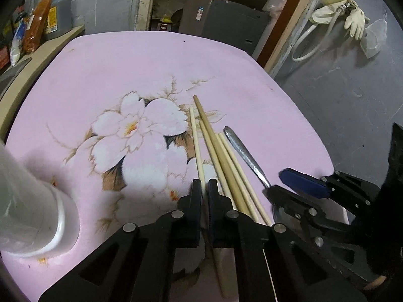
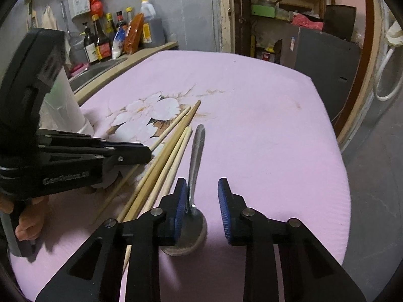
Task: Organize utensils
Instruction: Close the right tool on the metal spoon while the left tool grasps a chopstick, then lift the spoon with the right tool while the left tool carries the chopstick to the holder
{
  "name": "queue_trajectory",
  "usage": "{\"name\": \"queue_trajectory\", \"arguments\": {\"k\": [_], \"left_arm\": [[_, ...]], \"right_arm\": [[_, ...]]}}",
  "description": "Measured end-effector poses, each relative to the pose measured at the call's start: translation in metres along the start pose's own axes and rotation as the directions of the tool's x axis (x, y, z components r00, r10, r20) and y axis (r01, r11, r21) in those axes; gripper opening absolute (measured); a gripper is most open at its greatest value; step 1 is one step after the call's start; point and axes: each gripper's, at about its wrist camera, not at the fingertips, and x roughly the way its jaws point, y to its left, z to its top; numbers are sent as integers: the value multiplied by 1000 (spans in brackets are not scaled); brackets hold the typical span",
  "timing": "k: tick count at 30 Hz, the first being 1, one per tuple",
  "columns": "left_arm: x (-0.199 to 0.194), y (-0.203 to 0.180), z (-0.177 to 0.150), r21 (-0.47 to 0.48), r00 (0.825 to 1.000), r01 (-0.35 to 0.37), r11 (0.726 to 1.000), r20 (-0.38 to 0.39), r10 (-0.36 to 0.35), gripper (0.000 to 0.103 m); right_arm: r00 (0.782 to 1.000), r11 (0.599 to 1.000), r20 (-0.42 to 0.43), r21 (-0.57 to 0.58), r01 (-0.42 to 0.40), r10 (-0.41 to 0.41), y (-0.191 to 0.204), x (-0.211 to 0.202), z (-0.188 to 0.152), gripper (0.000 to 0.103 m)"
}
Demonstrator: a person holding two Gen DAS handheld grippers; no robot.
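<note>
Worktop (image 1: 126, 58): pink cloth cover with a pale flower print. Five wooden chopsticks (image 1: 221, 156) lie in a loose bundle right of the print, and a metal spoon (image 2: 197, 146) lies just beside them on their right, handle pointing away, bowl nearest the camera.

Left hand-held gripper (image 1: 204, 188): jaws drawn together, clamped on the leftmost chopstick (image 1: 195, 136), which lies slightly apart from the other four.

Right hand-held gripper (image 2: 202, 196): jaws apart. The spoon's neck sits between the blue ribbed pads (image 2: 224, 201), touching the left one, clear of the right one.

Writing: raised lettering on the left hand-held gripper's body in the right wrist view, too blurred to read with confidence. Labels on the sauce bottles (image 2: 100, 42) by the wall: not legible.

White plastic cup (image 1: 32, 201) stands on the cloth at the left, near the chopsticks.
</note>
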Motion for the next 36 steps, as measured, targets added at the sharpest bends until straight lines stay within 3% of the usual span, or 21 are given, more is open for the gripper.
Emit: {"name": "queue_trajectory", "arguments": {"k": [8,14,19,22,31,33,36], "left_arm": [[-12,-5,-13,5,1000,-19,1000,-3,19,3],[-5,-8,-10,23,999,-23,999,-22,23,3],[1,-12,-1,60,996,-37,998,-76,41,3],[-1,-11,0,33,997,-31,999,-71,33,2],[-45,-19,-36,11,993,-36,999,112,34,2],[-59,-20,-45,2,981,-44,999,191,43,2],[-79,-25,-54,2,944,-62,998,326,58,2]], "right_arm": [[998,998,-62,-58,23,-27,8,18,12,19],[995,999,-100,-40,-10,6,0,22,19,13],[983,997,-181,-61,-40,28,-3,27,30,6],[980,998,-194,-50,-48,38,-4,26,33,5],[996,997,58,37,-67,65,1,-21,1,5],[988,999,147,20,-40,36,9,-38,-5,5],[964,1000,264,14,-20,16,22,-59,-10,5]]}}
